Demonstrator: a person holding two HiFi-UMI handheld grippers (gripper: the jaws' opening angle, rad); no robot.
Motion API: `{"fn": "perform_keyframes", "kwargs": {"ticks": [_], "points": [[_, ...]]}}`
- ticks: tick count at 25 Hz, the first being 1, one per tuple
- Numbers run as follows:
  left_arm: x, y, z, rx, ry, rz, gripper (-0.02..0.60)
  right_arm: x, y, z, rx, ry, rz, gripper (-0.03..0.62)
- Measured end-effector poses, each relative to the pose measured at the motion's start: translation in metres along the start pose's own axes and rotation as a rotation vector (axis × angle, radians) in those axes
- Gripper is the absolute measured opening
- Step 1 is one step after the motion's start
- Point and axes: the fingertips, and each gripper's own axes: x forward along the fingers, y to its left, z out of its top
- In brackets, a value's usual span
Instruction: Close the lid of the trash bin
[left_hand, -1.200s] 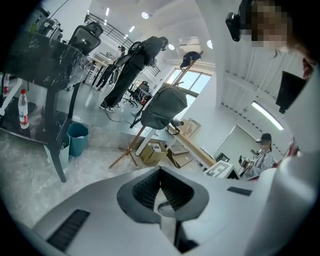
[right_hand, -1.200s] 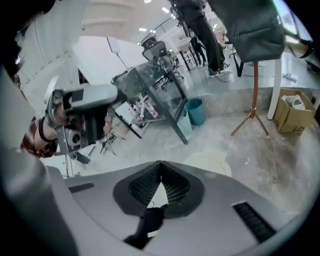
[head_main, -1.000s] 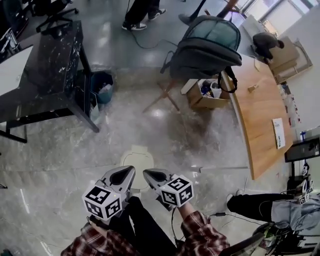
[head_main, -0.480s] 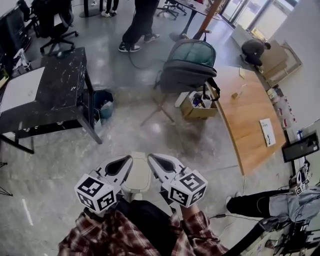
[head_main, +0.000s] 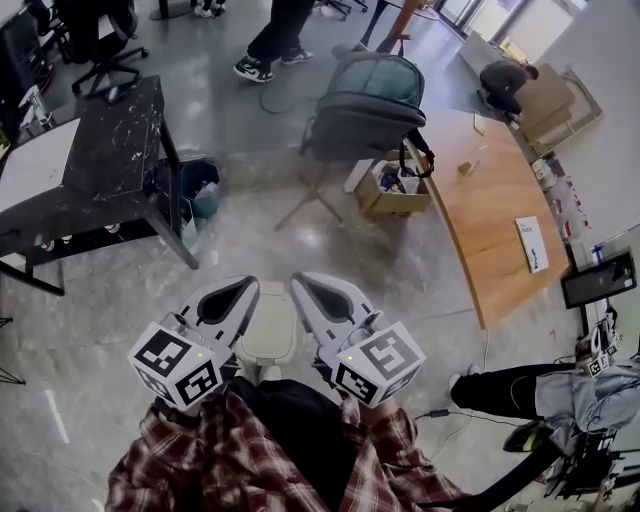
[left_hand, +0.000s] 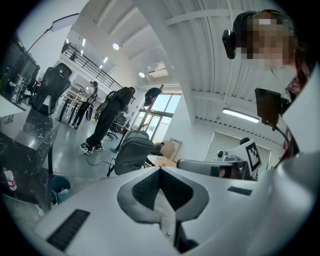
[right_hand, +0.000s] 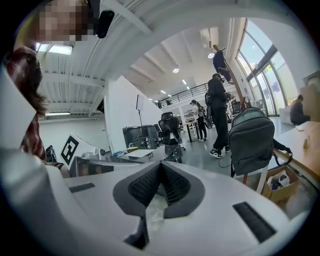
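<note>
Head view: the pale bin stands on the floor at 6 o'clock from centre, its long axis running 12 to 6. The left hand-held gripper flanks it at 9 and the right hand-held gripper at 3, tips toward 12. Both have their jaws pressed together, empty.

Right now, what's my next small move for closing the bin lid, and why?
Probably tilt both grippers down toward the bin. It sits between the left gripper and right gripper, both shut and empty, yet the gripper views look outward, not at it. I can't tell if it's already closed.
</note>
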Motion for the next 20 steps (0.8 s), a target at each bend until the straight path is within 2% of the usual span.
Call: {"fn": "perform_keyframes", "kwargs": {"ticks": [20], "points": [[-0.012,0.010,0.010,0.007,0.007,0.027,0.012,0.012,0.008,0.003,0.022,0.011,0.046,0.012]]}}
